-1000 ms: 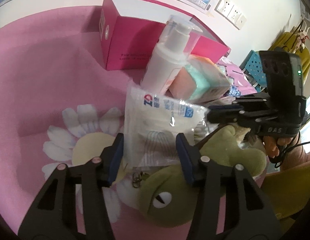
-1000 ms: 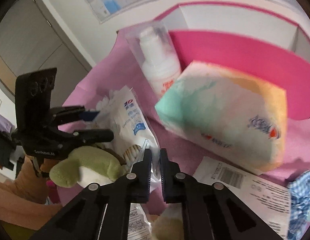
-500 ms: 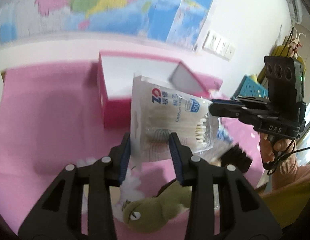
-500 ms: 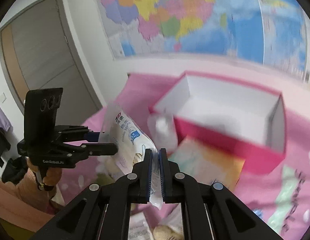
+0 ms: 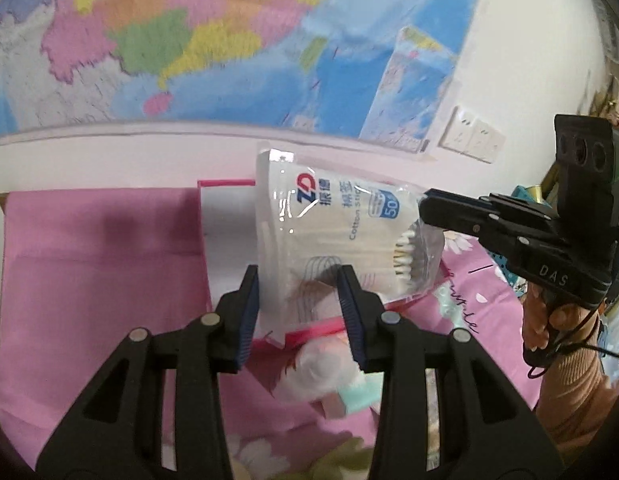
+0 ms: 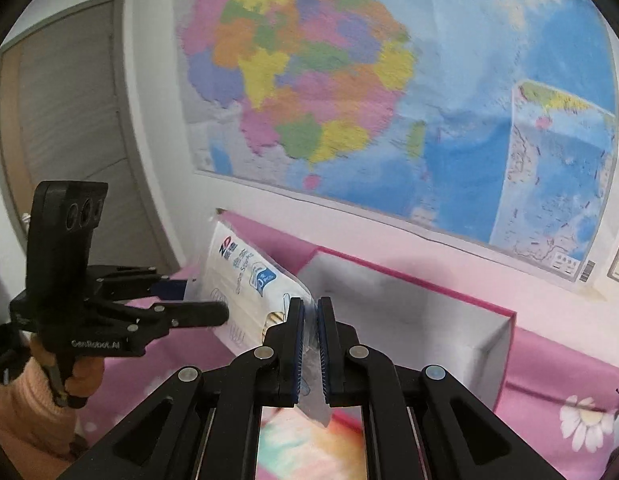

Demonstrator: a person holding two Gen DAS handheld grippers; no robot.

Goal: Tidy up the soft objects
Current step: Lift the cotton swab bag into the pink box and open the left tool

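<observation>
Above the open pink box (image 5: pixel 225 216), bag of cotton swabs (image 5: pixel 341 232) held in the air between both grippers. Left gripper (image 5: pixel 299 300) narrowed onto the bag's lower end, pads against its sides. Right gripper (image 6: pixel 310 344) pinched almost shut on the bag's edge.

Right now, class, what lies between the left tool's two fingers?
The cotton swab bag, in the left wrist view: the left tool, whose jaws have just been closing, grips its lower edge; the right tool pinches its side.
</observation>
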